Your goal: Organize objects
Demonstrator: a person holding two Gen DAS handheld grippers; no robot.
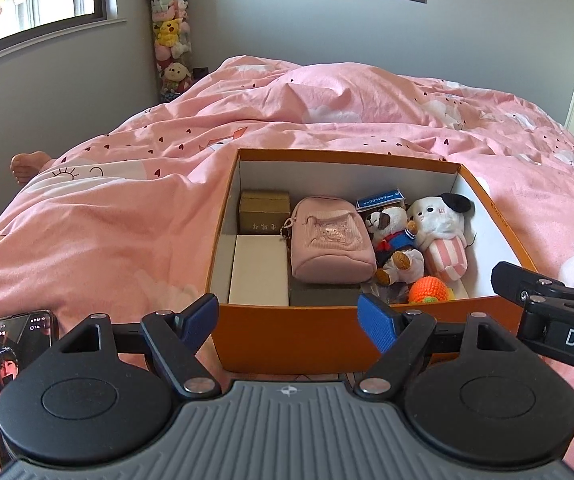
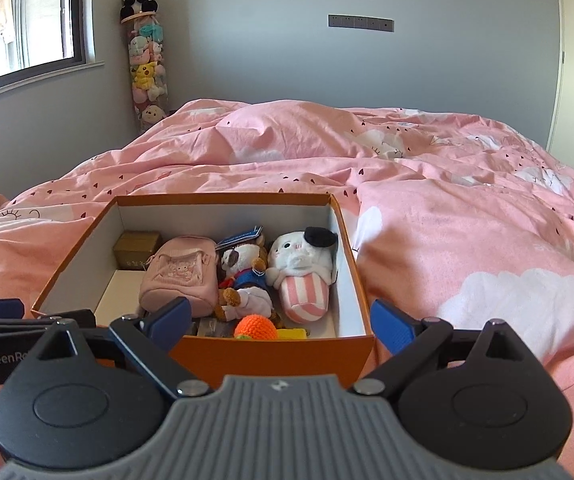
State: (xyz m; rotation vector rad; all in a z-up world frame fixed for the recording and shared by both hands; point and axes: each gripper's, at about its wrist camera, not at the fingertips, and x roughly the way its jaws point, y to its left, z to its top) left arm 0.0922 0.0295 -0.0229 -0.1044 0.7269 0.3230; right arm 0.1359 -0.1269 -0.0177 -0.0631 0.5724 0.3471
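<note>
An orange cardboard box sits on the pink bed, also in the right wrist view. It holds a gold box, a white box, a pink pouch, a small dog plush, a white plush with pink stripes and an orange knitted ball. My left gripper is open and empty just before the box's near wall. My right gripper is open and empty at the box's near right corner; it also shows at the right edge of the left wrist view.
A phone with a lit screen lies on the quilt left of the left gripper. A bare foot rests at the bed's left edge. A tall tube of plush toys stands in the corner by the window. The pink quilt spreads right of the box.
</note>
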